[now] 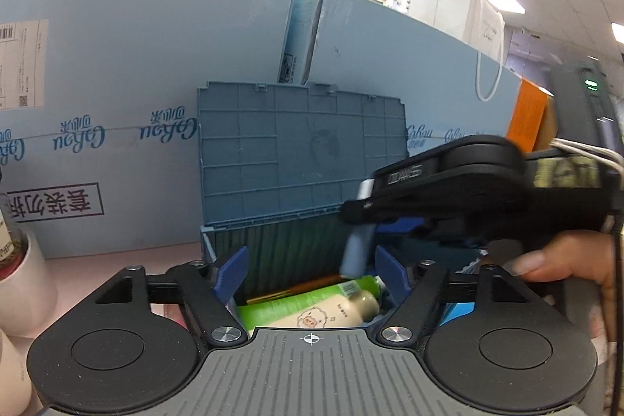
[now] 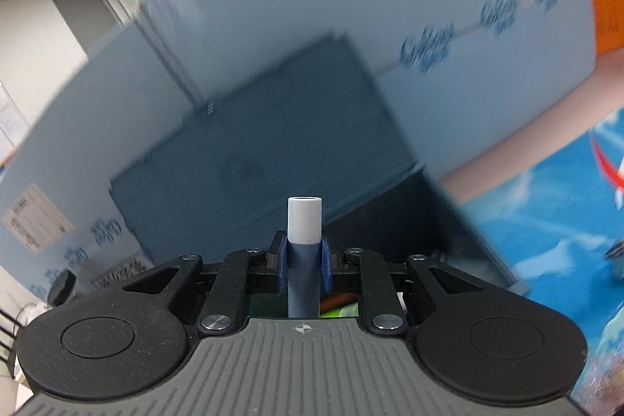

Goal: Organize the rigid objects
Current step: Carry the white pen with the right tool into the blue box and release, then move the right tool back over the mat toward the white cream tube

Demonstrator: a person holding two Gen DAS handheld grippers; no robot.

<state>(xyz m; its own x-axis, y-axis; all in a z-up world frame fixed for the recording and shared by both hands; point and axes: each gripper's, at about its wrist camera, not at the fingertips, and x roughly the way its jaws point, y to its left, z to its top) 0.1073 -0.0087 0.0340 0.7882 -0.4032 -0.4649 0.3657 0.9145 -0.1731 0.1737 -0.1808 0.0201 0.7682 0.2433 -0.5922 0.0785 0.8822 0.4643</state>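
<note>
A blue storage box (image 1: 273, 240) stands open with its ribbed lid (image 1: 300, 151) upright at the back. Inside lie a green tube (image 1: 296, 303), a cream bottle with a sheep picture (image 1: 331, 314) and an orange pencil (image 1: 296, 289). My left gripper (image 1: 312, 271) is open and empty, just in front of the box. My right gripper (image 2: 304, 260) is shut on a small blue tube with a white cap (image 2: 303, 240). In the left wrist view this tube (image 1: 357, 248) hangs over the box, held from the right. The right wrist view is blurred.
Large pale blue cartons (image 1: 136, 104) form a wall behind the box. A white pot with a plant (image 1: 19, 271) stands at the left on the pink table (image 1: 117, 260). An orange box (image 1: 528, 115) is at the right. A blue printed pack (image 2: 565, 221) lies right of the box.
</note>
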